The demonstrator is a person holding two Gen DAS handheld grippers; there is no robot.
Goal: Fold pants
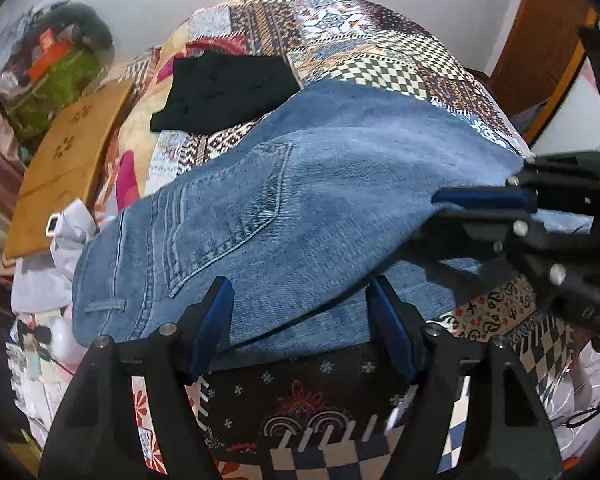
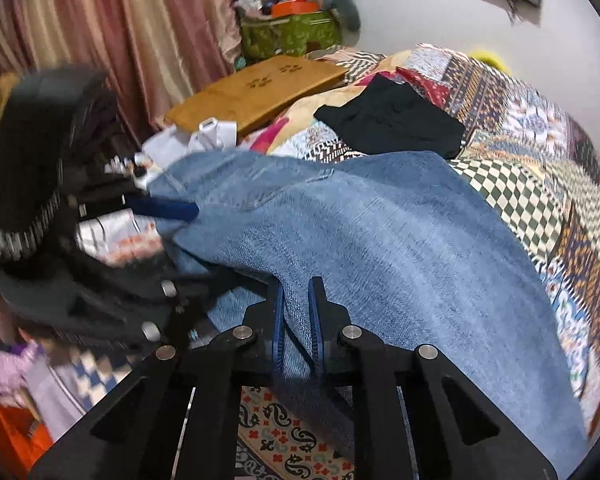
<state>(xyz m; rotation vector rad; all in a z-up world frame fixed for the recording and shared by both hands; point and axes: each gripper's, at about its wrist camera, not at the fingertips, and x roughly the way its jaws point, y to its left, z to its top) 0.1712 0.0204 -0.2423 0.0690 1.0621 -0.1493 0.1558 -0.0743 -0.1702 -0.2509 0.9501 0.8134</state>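
Blue jeans (image 1: 300, 200) lie on a patchwork bedspread (image 1: 360, 40), back pocket up, waistband at the left. My left gripper (image 1: 300, 304) is open, its fingers wide apart at the jeans' near edge, holding nothing. My right gripper (image 2: 298, 300) is shut on a fold of the jeans (image 2: 380, 240) and lifts that edge off the bed. In the left wrist view the right gripper (image 1: 452, 204) shows at the right, clamped on the denim. In the right wrist view the left gripper (image 2: 168, 210) shows blurred at the left.
A folded black garment (image 1: 224, 92) lies on the bedspread beyond the jeans. A wooden board (image 1: 64, 168) leans at the bed's left side, with white cloth (image 1: 60, 248) below it. A green bag (image 2: 288, 32) and curtain (image 2: 120, 40) stand behind.
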